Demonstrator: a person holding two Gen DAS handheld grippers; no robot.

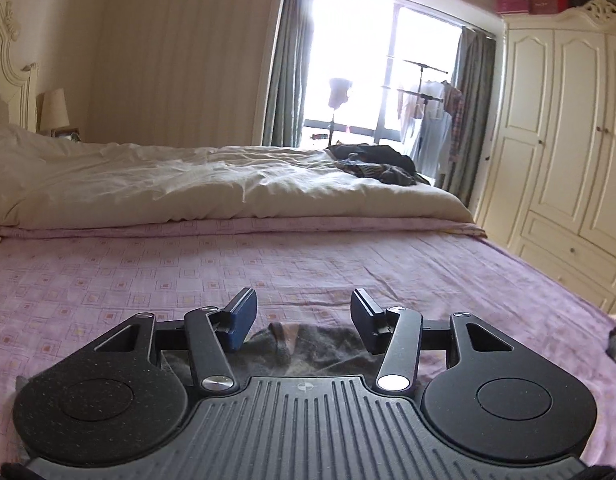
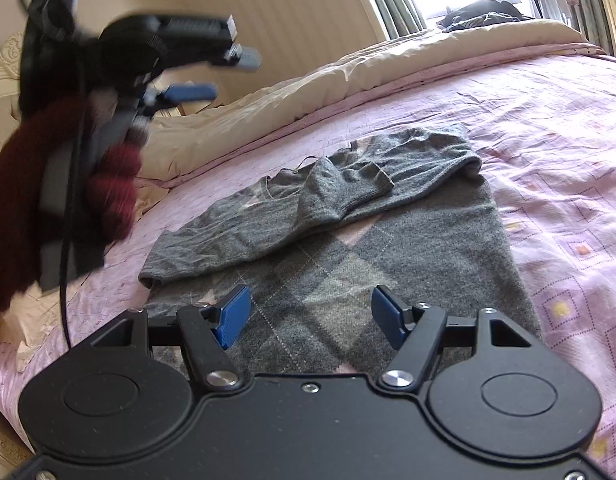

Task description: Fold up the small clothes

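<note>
A small grey argyle sweater lies flat on the pink patterned bedsheet, both sleeves folded across its chest. My right gripper is open and empty, just above the sweater's near hem. My left gripper is open and empty, raised well above the bed at the far left, blurred, held by a hand in a dark red glove. In the left wrist view the left gripper is open, with a part of the grey sweater low between its fingers.
A cream duvet is bunched along the far side of the bed, with a dark pile of clothes on it. A white wardrobe stands at the right. A window with curtains and a clothes rack lies behind.
</note>
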